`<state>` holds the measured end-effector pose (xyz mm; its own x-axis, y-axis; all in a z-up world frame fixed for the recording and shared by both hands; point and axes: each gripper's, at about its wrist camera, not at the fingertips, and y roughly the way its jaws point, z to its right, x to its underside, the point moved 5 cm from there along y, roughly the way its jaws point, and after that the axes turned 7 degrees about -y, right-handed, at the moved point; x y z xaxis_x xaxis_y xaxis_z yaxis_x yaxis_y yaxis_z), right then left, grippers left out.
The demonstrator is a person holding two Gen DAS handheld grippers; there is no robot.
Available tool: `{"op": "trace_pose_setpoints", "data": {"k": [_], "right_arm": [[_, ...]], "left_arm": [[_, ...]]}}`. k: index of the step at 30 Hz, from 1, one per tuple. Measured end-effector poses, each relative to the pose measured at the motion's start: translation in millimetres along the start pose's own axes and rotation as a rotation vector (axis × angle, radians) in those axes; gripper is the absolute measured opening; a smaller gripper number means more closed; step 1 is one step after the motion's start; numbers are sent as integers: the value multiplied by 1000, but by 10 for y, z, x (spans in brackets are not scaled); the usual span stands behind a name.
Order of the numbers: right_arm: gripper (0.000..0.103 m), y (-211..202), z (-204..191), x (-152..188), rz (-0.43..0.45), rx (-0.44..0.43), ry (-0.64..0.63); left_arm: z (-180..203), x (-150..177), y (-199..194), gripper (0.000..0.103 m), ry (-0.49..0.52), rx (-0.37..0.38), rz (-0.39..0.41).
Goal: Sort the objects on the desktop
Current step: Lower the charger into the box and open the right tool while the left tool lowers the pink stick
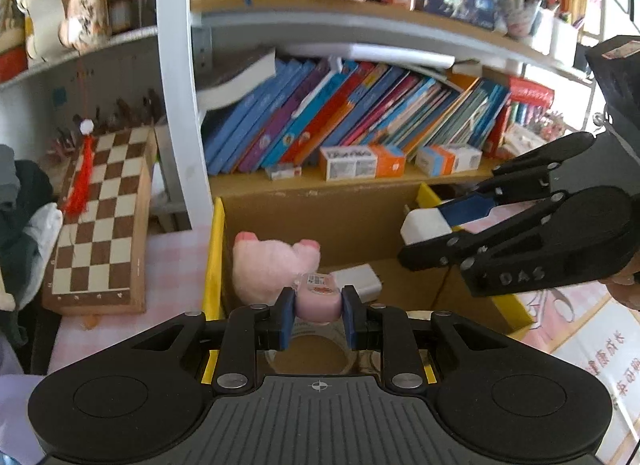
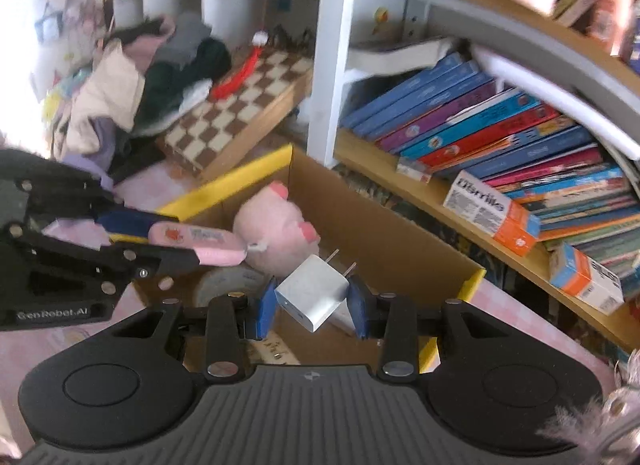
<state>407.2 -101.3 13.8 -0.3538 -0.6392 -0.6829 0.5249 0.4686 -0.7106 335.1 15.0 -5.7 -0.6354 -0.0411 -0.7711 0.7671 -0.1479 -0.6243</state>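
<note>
Carrying step: left tool [image 1: 318, 315] clamped on pink case [image 1: 318, 301], right tool [image 2: 313, 311] on white charger [image 2: 312, 293], above cardboard box [image 2: 384, 205]. Next: lower, release inside.

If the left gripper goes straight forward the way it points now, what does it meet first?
Probably the pink plush toy lying in the cardboard box, right beyond the pink item that the left gripper holds. Depth is hard to judge.

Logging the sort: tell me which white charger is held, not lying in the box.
The white two-pronged plug charger between the right gripper's fingers; the other white charger lies in the cardboard box.
</note>
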Motion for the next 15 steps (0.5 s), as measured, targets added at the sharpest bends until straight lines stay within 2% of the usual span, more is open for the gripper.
{"op": "trace_pose_setpoints", "data": {"k": [8, 15], "right_arm": [[36, 572, -15, 60, -169, -84, -104], [36, 873, 25, 168, -276, -98, -116]], "left_arm": [[-36, 71, 388, 23, 2, 5, -128], [-50, 87, 548, 23, -3, 2, -180]]}}
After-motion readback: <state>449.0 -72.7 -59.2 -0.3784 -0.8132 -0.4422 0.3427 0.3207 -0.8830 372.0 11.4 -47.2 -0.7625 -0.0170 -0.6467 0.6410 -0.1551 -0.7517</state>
